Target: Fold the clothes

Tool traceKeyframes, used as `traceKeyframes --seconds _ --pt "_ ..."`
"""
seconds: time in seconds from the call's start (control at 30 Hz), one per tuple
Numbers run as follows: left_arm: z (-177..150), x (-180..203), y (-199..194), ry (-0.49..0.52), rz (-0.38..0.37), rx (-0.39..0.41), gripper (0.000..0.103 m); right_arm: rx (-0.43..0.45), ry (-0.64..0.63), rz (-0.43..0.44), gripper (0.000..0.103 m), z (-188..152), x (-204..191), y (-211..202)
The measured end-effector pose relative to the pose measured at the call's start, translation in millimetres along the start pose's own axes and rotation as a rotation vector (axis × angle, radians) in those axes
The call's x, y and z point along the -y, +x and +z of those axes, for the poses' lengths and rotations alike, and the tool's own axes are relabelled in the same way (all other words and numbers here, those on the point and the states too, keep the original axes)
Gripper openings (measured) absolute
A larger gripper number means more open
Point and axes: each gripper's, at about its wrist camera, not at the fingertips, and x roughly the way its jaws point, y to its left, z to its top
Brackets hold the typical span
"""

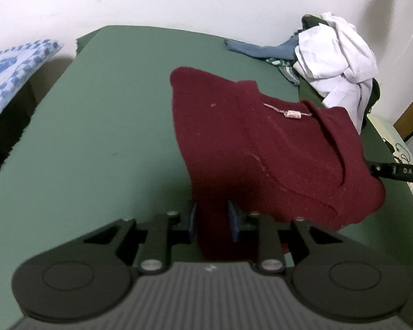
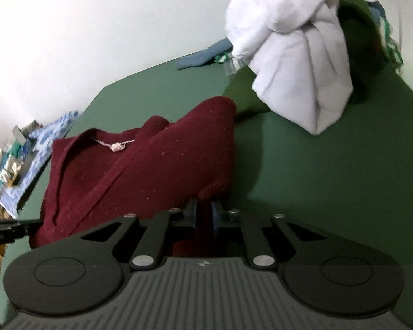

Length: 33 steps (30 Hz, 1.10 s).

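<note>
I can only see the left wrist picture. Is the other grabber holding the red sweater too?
Observer: Yes, the right gripper pinches the maroon sweater between its fingers.
Child: What's next to that grabber?
Observer: A white garment bunched on the pile, hanging close above the green table.
Child: Anything behind the sweater?
Observer: Off the table's far side, clutter sits on a blue patterned cloth.

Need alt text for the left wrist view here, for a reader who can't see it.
The left hand-held gripper is shut on a maroon sweater lifted over a green table, with the right hand-held gripper holding its other side. A pile of white and other clothes sits at the far right corner.
</note>
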Motion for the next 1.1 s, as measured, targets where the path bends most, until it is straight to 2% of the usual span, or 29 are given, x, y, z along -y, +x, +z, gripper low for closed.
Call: traceKeyframes --seconds 0.03,0.1,0.2,0.27,0.33,0.43,0.5,0.57,0.6,0.77,0.8,0.9,1.03,1.1 --pt "0 0 -6 0.000 0.004 0.013 0.032 0.002 0.001 -0.006 0.022 0 0 1" --pt "-1 3 -17 0.016 0.020 0.032 0.032 0.048 -0.014 -0.033 0.030 1 -1 -11" --pt "-5 11 -28 0.061 0.046 0.049 0.029 0.144 -0.090 -0.024 0.030 0 -11 -43" --pt "-11 19 -27 0.085 0.037 0.040 0.029 0.115 -0.116 0.032 0.029 -5 -20 -45" --pt "-15 24 -22 0.103 0.059 0.037 0.030 0.085 -0.143 0.075 0.027 -9 -30 -45" --pt "-17 24 -12 0.104 0.091 0.031 0.032 0.008 -0.183 -0.040 0.026 -21 -38 -19" --pt "-16 20 -6 0.094 0.101 0.027 0.049 -0.008 -0.120 -0.040 0.030 -28 -29 -4" --pt "-16 17 -3 0.093 0.114 0.032 0.060 0.011 -0.094 -0.036 0.033 -30 -26 -2" --pt "-16 15 -2 0.093 0.120 0.034 0.062 0.014 -0.094 -0.040 0.033 -31 -27 -2" --pt "-17 16 -12 0.090 0.133 0.045 0.059 0.019 -0.098 -0.073 0.033 -31 -33 -6" --pt "-18 16 -18 0.088 0.123 0.053 0.056 0.020 -0.091 -0.074 0.033 -31 -33 -7" --pt "-21 14 -29 0.066 0.075 0.049 0.057 0.024 -0.070 -0.077 0.034 -33 -33 -8" --pt "-23 11 -24 0.038 0.039 0.036 0.057 0.029 -0.042 -0.081 0.035 -35 -34 -9" --pt "-23 11 -20 0.030 0.011 0.031 0.052 0.031 -0.028 -0.084 0.034 -36 -34 -9"
